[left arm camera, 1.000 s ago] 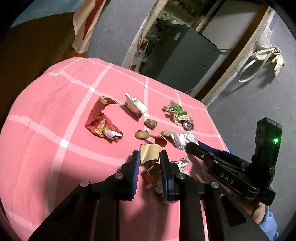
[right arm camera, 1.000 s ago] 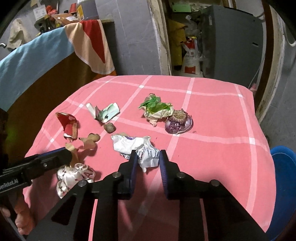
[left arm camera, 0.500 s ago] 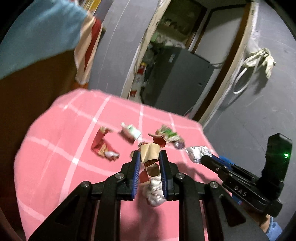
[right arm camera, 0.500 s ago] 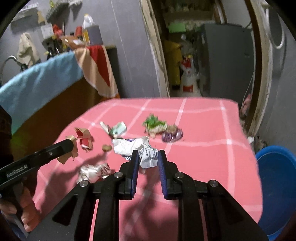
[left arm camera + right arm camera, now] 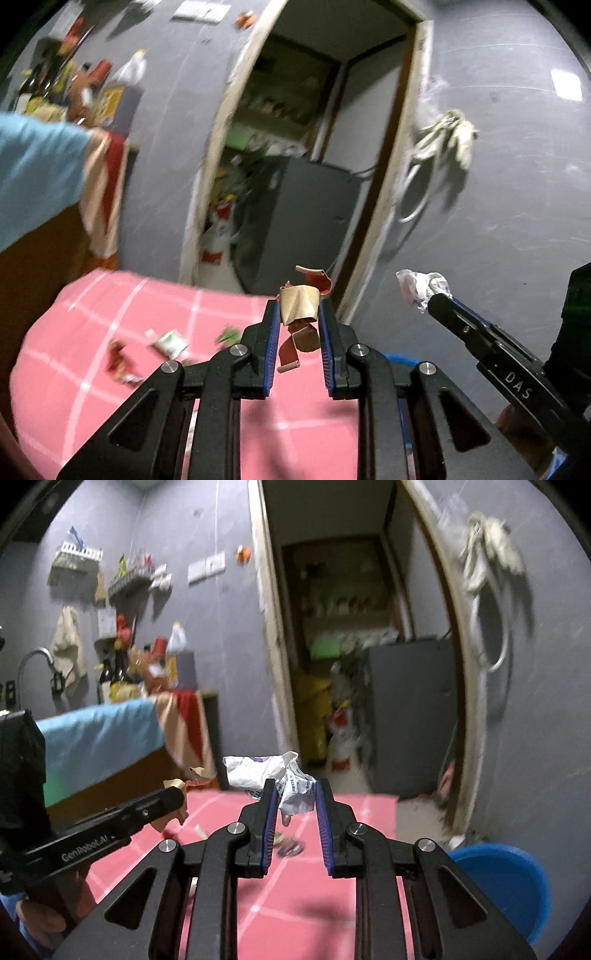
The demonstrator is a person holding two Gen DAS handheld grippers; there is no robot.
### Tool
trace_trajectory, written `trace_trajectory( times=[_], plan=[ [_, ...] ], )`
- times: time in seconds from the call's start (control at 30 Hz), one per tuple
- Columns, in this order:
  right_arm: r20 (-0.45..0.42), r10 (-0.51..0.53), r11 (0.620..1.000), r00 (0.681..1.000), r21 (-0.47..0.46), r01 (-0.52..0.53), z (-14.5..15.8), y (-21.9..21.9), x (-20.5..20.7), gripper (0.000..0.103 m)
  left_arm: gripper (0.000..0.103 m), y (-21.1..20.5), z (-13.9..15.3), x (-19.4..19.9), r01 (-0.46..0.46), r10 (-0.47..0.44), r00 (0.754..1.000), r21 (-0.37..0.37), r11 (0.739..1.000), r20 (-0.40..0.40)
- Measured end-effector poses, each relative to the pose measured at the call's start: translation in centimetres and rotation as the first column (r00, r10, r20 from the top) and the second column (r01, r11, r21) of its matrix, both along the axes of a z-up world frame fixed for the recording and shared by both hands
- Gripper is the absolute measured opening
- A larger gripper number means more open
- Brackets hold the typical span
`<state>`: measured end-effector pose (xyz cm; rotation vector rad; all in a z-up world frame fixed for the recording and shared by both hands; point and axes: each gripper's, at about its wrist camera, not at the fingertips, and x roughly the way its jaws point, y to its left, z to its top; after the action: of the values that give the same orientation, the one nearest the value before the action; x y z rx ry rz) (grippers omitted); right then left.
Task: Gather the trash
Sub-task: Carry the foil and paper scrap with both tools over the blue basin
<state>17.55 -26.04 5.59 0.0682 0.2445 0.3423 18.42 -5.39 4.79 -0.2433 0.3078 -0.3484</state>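
My left gripper (image 5: 297, 308) is shut on a brown and red paper wrapper (image 5: 300, 303), held up above the pink checked tablecloth (image 5: 110, 398). My right gripper (image 5: 293, 790) is shut on a crumpled white wrapper (image 5: 273, 775), also lifted clear of the cloth. In the left wrist view the right gripper (image 5: 430, 297) shows at the right with the white wrapper (image 5: 419, 286) at its tip. In the right wrist view the left gripper (image 5: 177, 799) shows at the left. On the cloth lie a red wrapper (image 5: 118, 360), a white-green carton (image 5: 170, 343) and a green scrap (image 5: 227, 336).
A blue bucket (image 5: 506, 882) stands on the floor right of the table. Behind the table are an open doorway with a grey cabinet (image 5: 306, 225) and a counter draped in blue cloth (image 5: 96, 734). A purple lid (image 5: 290, 847) lies on the pink cloth.
Both grippers have risen from the tabletop with their wrappers and tilted up toward level, so the wall and doorway now fill the views. The other trash stays on the cloth.
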Motion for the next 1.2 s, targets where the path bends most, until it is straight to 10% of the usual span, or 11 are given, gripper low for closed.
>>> trace_trajectory(
  times=[0.63, 1.2],
  plan=[
    [0.072, -0.288, 0.957, 0.955, -0.007, 0.289, 0.7, -11.2, -4.3, 0.019, 0.018, -13.6, 1.2, -0.1, 0.179, -0.183, 0.976, 0.042, 0.983, 0.119],
    [-0.222, -0.397, 0.908, 0.891, 0.048, 0.416, -7.1, -18.1, -1.5, 0.021, 0.018, -20.1, -5.8, 6.9, 0.275, -0.248, 0.943, 0.1, 0.956, -0.223]
  ],
)
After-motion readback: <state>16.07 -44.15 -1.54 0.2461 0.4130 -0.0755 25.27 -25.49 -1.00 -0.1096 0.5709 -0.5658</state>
